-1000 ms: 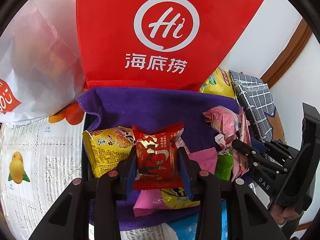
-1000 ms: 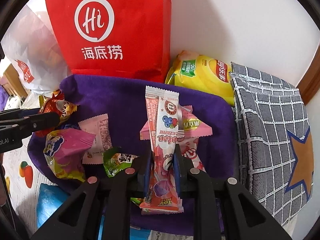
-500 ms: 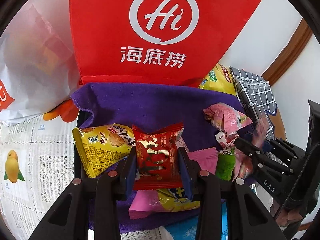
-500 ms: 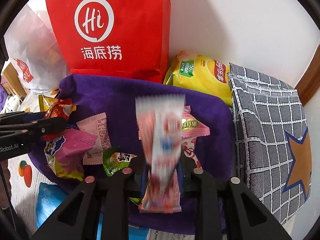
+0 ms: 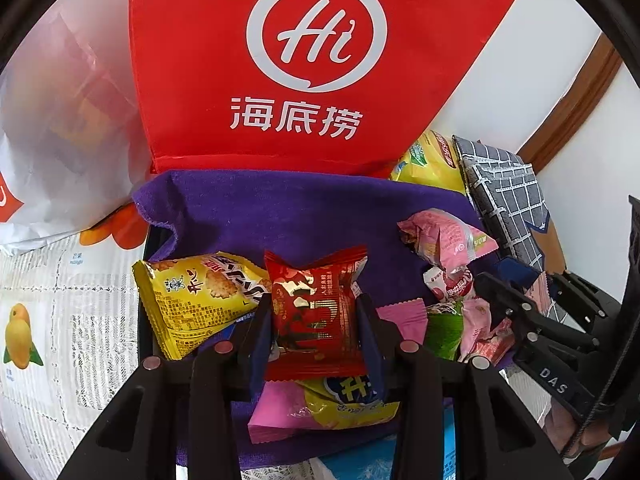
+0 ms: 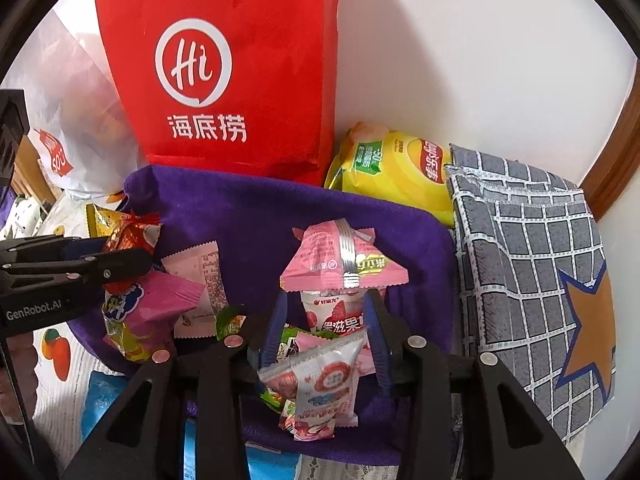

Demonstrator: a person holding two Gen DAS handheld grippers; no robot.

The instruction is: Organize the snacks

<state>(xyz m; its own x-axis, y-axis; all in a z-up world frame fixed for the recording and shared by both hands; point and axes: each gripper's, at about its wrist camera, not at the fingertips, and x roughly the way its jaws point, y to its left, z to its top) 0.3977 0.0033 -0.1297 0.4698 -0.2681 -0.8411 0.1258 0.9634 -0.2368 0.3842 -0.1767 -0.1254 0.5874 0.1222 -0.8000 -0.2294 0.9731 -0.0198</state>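
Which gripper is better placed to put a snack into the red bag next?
Left. The left gripper is shut on the red snack packet, facing the red bag. The right gripper is open, the pink-and-white wrapper lying loose between its jaws.

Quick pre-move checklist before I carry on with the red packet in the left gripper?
1. Left gripper shut on red packet: ok.
2. Packet centred between the fingers: ok.
3. Right gripper open, holding nothing: ok; a pink-white packet lies loose beneath it.
4. Grippers apart from each other: ok.
5. Red bag mouth open: cannot tell, its top is out of frame.
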